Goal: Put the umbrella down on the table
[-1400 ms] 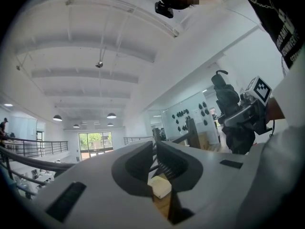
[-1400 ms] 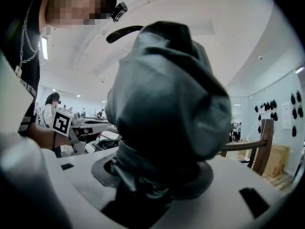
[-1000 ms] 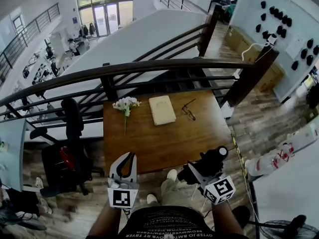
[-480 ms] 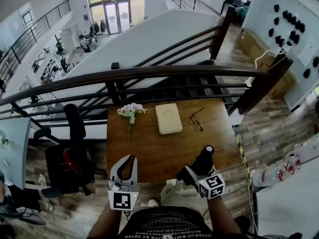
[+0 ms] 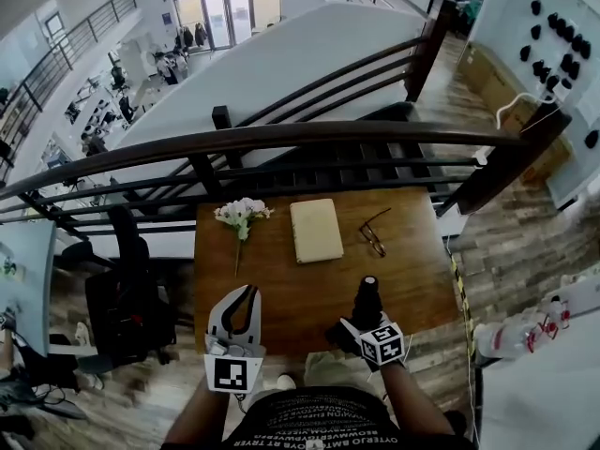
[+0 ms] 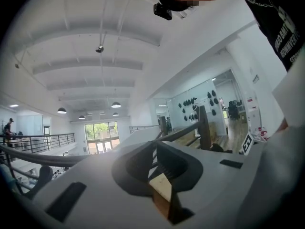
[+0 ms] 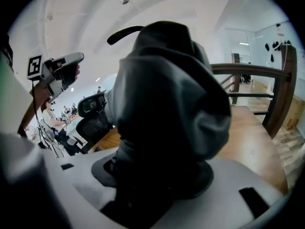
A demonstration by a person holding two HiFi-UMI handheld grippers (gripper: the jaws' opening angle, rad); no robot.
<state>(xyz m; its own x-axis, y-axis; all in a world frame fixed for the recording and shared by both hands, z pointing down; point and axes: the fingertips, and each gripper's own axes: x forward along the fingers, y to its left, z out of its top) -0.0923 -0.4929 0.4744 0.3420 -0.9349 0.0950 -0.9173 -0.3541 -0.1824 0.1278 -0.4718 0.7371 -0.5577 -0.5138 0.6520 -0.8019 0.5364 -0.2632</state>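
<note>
In the head view my right gripper (image 5: 362, 326) is shut on a black folded umbrella (image 5: 367, 300), which points away from me over the front right part of the wooden table (image 5: 281, 284). The umbrella's dark folds (image 7: 167, 104) fill the right gripper view, clamped at their base in the right gripper (image 7: 157, 178), and the table top (image 7: 250, 137) lies beyond. At the table's front left edge my left gripper (image 5: 248, 295) is shut and holds nothing. The left gripper (image 6: 159, 175) points level toward the railing.
A white flower sprig (image 5: 240, 216), a cream book (image 5: 316, 230) and a pair of glasses (image 5: 373, 235) lie along the table's far side. A dark railing (image 5: 281, 139) runs behind the table. A black office chair (image 5: 127, 284) stands to its left.
My right gripper has come down and to the left with the umbrella, from beside the table's front right corner to over its front edge. The left gripper has stayed at the front left edge.
</note>
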